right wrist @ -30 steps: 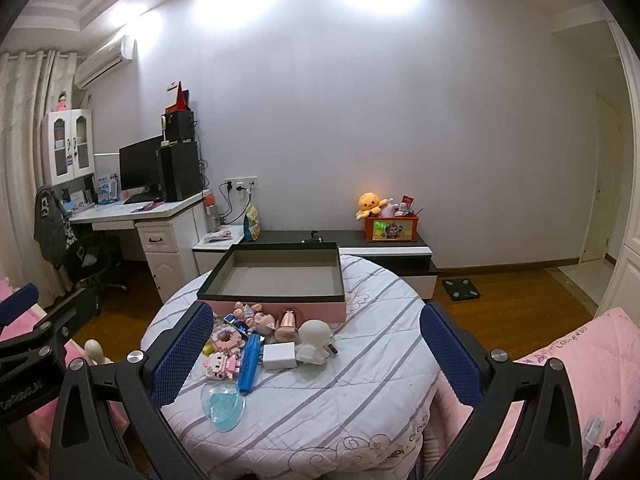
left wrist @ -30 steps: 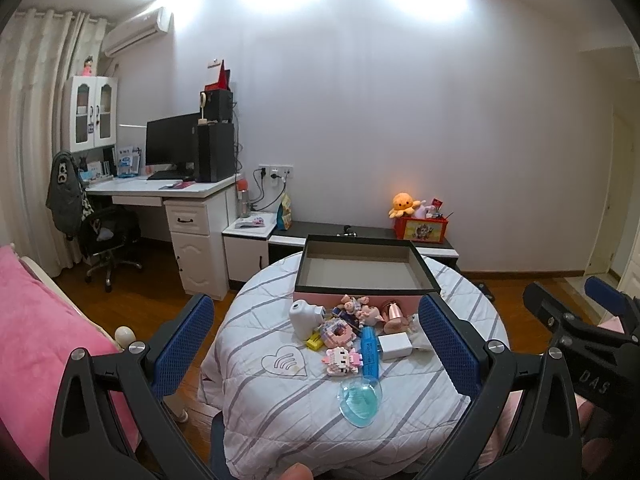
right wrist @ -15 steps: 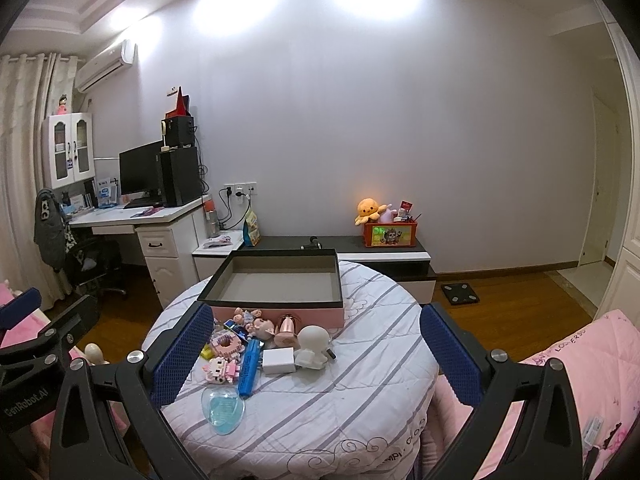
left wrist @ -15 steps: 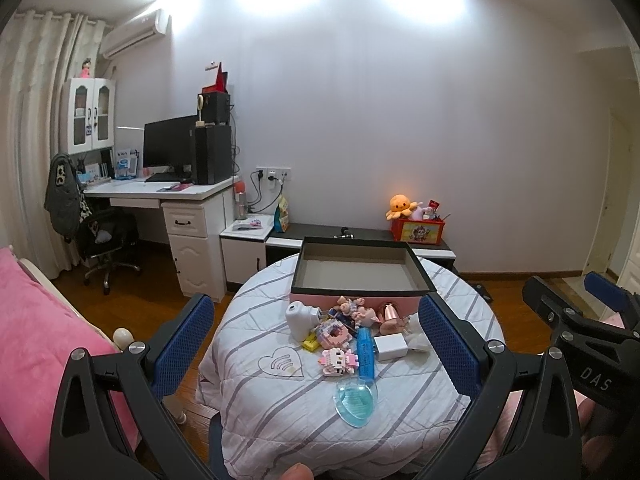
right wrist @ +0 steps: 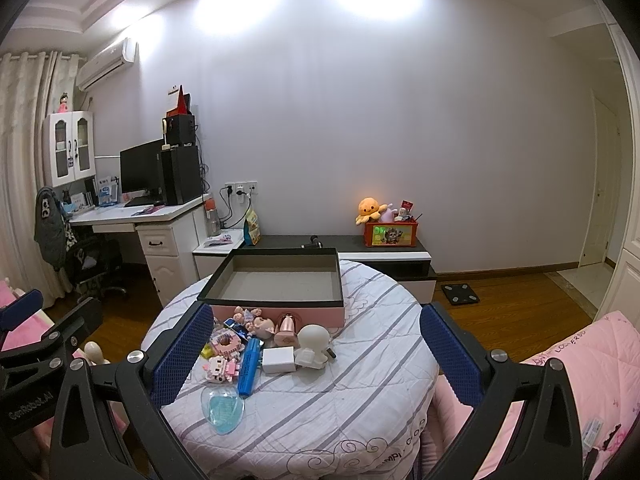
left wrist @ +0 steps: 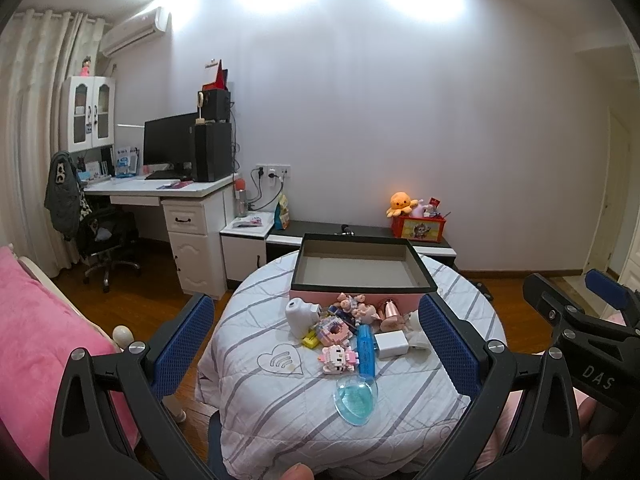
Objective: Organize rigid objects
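The left gripper hung above the near edge of the round table, its blue-padded jaws spread wide and holding nothing; the right gripper was likewise spread and empty, held at the same height just to the right, and each showed at the edge of the other's view. Between the jaws lay a cluster of small rigid things on the striped cloth. Nearest sat a clear blue heart-shaped dish, and just behind it a long blue case lay lengthwise, touching a pink-and-white block figure on its left and a white charger block on its right. Farther back were a pink block ring, a yellow piece, a white toy camera, a few pink pig figures and a rose-gold cup, all crowded against the front wall of the box. The pink box, black-rimmed and open, stood empty at the far side of the table. In the right view a white round-headed figure stood beside the charger. Beyond the table stood a white desk with a monitor, and a low cabinet carried an orange plush octopus beside a red toy bin.
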Available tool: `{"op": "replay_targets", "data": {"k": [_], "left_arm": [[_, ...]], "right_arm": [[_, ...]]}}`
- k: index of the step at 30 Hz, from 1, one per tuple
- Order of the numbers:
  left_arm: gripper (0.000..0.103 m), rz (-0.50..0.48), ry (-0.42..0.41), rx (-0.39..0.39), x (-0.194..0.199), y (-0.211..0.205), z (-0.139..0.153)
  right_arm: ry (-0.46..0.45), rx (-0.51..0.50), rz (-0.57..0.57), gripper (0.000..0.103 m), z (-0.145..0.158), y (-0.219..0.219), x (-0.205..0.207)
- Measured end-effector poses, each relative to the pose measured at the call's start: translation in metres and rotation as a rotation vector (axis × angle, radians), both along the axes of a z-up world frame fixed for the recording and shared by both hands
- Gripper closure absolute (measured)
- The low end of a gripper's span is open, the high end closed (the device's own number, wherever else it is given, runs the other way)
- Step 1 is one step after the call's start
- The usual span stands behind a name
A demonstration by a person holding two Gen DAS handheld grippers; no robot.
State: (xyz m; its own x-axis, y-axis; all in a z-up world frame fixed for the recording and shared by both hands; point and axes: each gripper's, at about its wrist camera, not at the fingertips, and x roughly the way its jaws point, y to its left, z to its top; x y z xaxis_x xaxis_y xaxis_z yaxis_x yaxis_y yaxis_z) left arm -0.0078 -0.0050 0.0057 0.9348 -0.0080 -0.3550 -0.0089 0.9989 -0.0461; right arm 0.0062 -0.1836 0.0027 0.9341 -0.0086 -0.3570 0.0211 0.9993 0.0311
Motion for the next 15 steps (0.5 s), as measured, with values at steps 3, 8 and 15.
{"op": "replay_targets", "data": {"k": [3, 8, 15], "left_arm": [[0.000, 0.000, 0.012, 0.002, 0.004, 0.000, -0.006], [0.000, 0.006, 0.039, -0.001, 0.012, 0.000, -0.019], [0.000, 0.012, 0.109, -0.022, 0.036, 0.004, -0.054]], "right_arm": [[0.014, 0.001, 0.001, 0.000, -0.004, 0.000, 0.004], [0.051, -0.002, 0.006, 0.000, -0.018, 0.001, 0.015], [0.148, 0.001, 0.011, 0.000, -0.052, -0.003, 0.045]]}}
